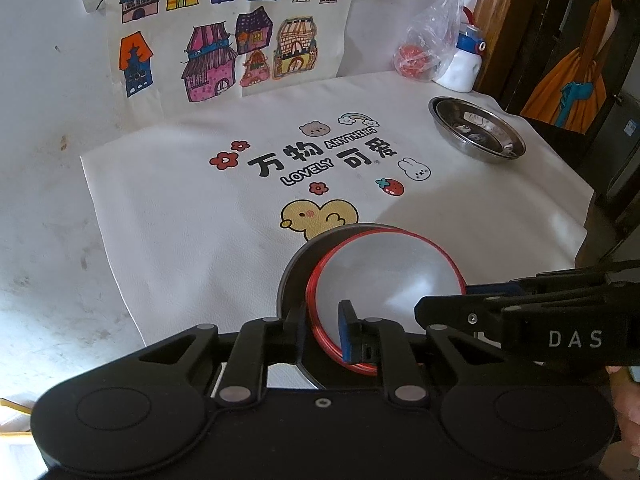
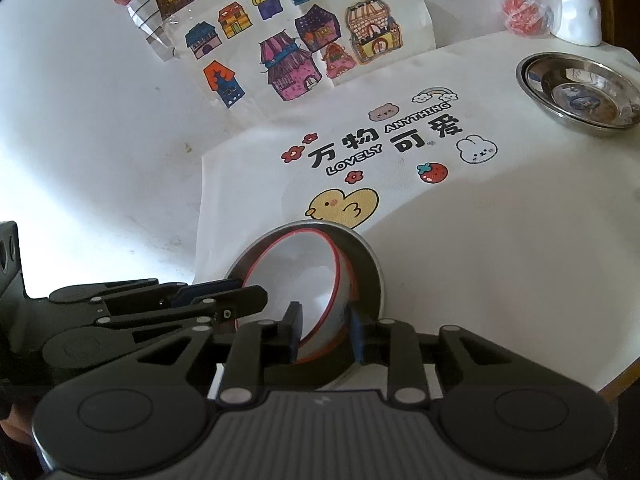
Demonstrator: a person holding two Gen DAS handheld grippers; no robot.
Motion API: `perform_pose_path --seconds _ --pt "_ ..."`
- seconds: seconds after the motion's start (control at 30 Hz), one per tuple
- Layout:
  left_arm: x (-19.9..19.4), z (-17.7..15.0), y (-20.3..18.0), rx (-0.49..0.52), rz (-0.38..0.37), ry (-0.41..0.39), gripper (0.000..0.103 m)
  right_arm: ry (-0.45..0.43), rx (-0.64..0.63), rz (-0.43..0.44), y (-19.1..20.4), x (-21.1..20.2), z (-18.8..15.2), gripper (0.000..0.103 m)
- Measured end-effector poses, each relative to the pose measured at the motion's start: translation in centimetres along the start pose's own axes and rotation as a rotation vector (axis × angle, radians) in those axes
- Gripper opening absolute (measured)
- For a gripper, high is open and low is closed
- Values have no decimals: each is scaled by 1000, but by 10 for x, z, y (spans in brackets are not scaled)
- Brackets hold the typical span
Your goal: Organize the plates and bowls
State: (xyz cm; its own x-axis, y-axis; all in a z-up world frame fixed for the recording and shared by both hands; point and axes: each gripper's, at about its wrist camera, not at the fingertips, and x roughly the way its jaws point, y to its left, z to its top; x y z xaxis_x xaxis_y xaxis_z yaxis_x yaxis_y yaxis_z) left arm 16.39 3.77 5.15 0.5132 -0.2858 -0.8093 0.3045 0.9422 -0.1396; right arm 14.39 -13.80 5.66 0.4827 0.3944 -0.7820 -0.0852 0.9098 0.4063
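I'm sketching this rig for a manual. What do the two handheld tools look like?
Both are matte black, with jointed linkage arms, silver pivot pins and two round discs on the body. The left tool and right tool carry blue finger pads. The right one's side reads "DAS"; its top is ribbed grey.

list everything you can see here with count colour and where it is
bowl: 1, white with red rim, tilted inside the near plate
plate: 1, grey metal, near edge of mat
steel dishes: stacked, count unclear, silver, far right
mat: 1, white with cartoon prints, on table
house drawing: 1, multicoloured, against wall
plastic bag: 1, clear with red contents, far right
bottle: 1, white and blue, beside bag
left gripper: black, fingers astride bowl rim
right gripper: black, fingers astride bowl rim
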Motion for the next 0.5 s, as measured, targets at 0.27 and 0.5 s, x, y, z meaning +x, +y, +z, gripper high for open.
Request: perform_pose_path --seconds 0.27,0.5 --pt "-1 -1 1 -5 -6 -2 18 -12 -26 -9 4 2 -2 29" --pt "-7 0 7 -18 -22 -16 19 -46 -66 -15 6 1 -8 30"
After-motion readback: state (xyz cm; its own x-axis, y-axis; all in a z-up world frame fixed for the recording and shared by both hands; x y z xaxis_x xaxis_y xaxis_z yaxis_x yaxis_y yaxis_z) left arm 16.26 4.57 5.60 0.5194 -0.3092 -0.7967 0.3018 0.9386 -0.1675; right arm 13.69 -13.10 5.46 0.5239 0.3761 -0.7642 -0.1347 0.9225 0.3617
